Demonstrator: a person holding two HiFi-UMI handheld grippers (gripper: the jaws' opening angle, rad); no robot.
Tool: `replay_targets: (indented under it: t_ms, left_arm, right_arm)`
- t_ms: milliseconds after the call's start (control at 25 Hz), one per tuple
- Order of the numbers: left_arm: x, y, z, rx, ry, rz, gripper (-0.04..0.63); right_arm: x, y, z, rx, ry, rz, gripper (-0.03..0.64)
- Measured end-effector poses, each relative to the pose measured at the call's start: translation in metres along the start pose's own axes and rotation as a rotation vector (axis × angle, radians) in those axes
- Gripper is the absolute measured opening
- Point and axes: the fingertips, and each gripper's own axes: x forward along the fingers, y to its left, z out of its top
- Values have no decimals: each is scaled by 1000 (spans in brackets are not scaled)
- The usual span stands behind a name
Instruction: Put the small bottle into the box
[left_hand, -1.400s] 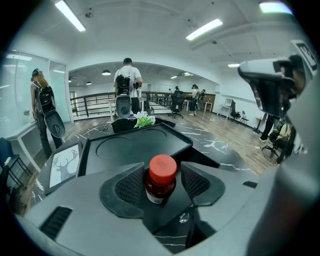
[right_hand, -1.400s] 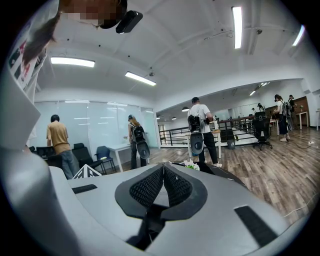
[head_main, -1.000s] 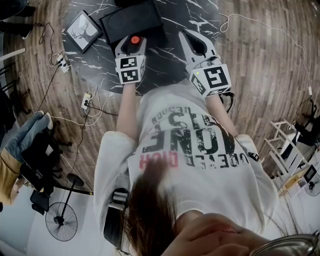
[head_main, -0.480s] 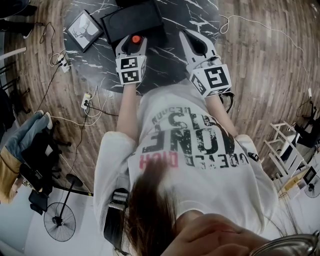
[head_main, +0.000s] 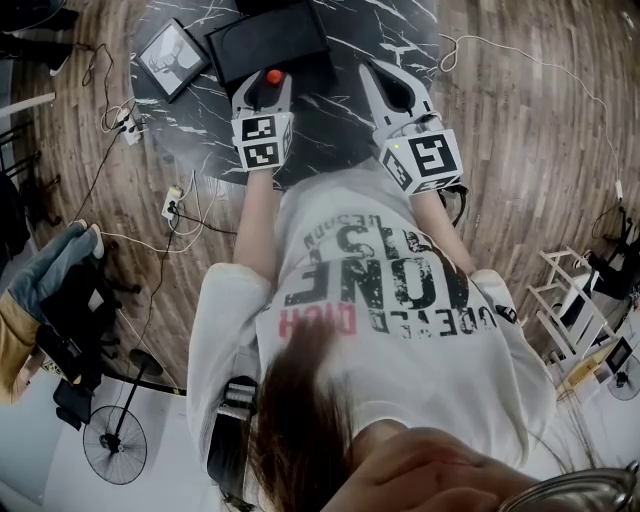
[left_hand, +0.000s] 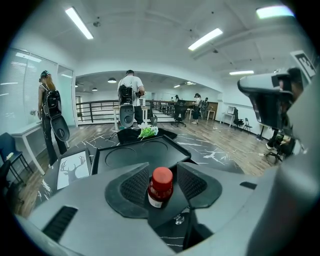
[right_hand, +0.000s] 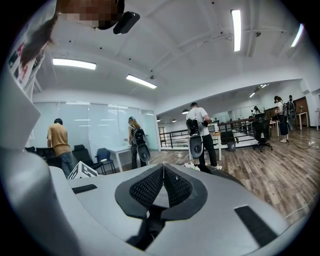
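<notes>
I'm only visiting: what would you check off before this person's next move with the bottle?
1. Bottle between the left gripper jaws: ok. It stands upright between them.
2. Firm grip: not ok. The jaws have just been closing, but a sliver of gap shows at the right pad.
3. Box near: ok. It lies on the table just beyond the bottle.
4. Box open to take the bottle: cannot tell.
5. Right gripper out of the way: ok. It is shut, empty and off to the side.
</notes>
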Motion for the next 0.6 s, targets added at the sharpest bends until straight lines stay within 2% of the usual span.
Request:
replay_targets:
  t_ms: [240, 600]
  left_arm:
    - [-9, 3, 9, -2, -34, 19, 151]
    - [-20, 6, 16, -5, -68, 37, 79]
  right_arm:
    - [-2, 5, 3, -2, -9, 7, 3]
    - [-4, 11, 7, -9, -18, 16, 3]
